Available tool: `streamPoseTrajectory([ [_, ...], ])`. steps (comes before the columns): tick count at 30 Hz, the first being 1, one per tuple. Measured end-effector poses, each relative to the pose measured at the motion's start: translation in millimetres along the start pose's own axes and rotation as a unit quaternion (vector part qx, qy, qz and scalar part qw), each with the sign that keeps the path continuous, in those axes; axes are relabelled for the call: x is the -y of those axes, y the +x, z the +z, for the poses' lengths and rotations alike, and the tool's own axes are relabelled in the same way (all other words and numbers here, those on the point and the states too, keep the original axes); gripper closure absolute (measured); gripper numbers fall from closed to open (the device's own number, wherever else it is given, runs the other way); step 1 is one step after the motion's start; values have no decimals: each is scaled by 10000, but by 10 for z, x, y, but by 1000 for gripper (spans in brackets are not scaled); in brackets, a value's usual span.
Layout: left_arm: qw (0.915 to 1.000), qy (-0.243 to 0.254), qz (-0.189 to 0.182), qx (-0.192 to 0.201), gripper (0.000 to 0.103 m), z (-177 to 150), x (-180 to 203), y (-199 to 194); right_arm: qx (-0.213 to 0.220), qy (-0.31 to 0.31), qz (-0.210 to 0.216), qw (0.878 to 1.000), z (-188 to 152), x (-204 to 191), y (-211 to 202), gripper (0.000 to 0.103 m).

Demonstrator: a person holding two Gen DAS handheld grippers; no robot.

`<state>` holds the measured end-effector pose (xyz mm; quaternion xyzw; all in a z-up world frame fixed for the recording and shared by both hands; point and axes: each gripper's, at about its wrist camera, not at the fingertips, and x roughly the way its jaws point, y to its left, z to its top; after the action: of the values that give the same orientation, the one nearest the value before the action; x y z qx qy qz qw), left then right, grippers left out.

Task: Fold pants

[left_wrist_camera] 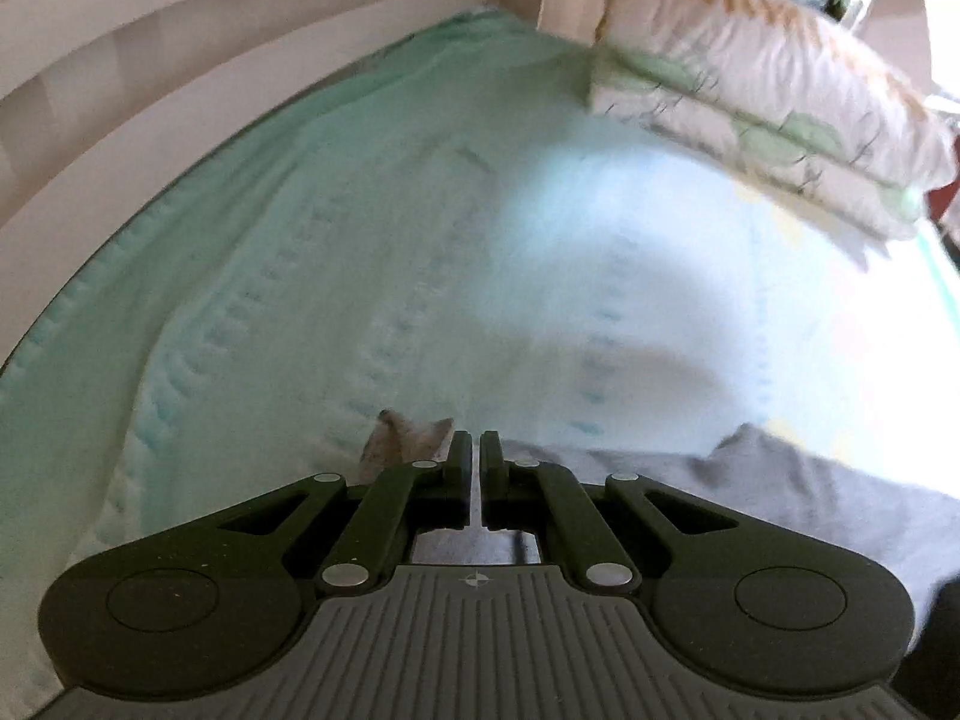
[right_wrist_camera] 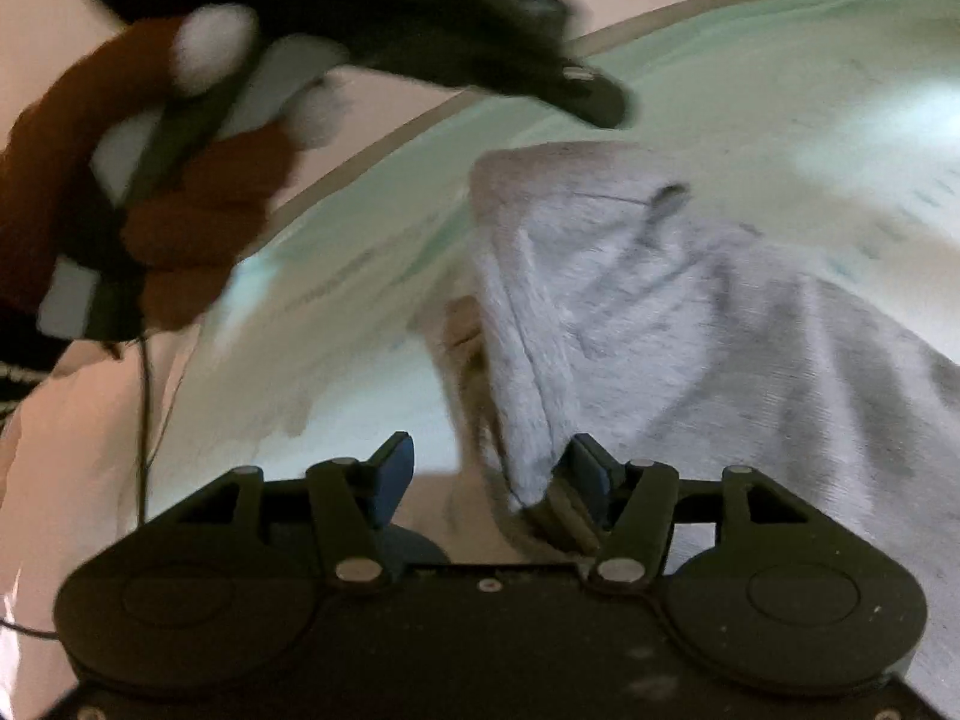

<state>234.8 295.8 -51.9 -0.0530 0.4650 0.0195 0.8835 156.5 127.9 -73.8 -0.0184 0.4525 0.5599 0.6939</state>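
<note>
- One pair of gray pants lies on the bed.
- One bed sheet, light green, covers the bed.
- Two pillows are stacked, one on top of the other.
- Two grippers: the left gripper and the right gripper.
- Each gripper has two fingers, so four fingers in all.
- One hand shows, holding the left gripper's handle.
</note>
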Motion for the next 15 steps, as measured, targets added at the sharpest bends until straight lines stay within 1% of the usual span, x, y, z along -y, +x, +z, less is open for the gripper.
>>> streamPoseTrajectory([
  [2, 9996, 115, 135, -197, 99, -16, 13, 92, -24, -95, -5, 10000, 22, -30, 42, 41],
  [4, 9982, 335, 238, -441, 99, -16, 58, 218, -42, -166, -56, 9998, -4, -38, 7, 41],
  [5, 9974, 440, 292, -495, 99, -44, 72, 227, -51, -135, -71, 9999, -19, -41, 42, 41],
  [7, 9970, 577, 298, -417, 99, -102, 122, 187, -49, -24, -107, 9999, -63, -29, 65, 41],
  [9, 9977, 537, 230, -350, 99, -129, 128, 156, -44, 80, -143, 9999, -106, -21, 21, 41],
  [11, 9967, 549, 361, -469, 99, -128, 120, 179, -35, 135, -116, 9998, -133, 9, 7, 41],
  [15, 9926, 873, 612, -577, 99, -102, 213, 261, 9, 105, -141, 9998, -108, -9, -79, 41],
])
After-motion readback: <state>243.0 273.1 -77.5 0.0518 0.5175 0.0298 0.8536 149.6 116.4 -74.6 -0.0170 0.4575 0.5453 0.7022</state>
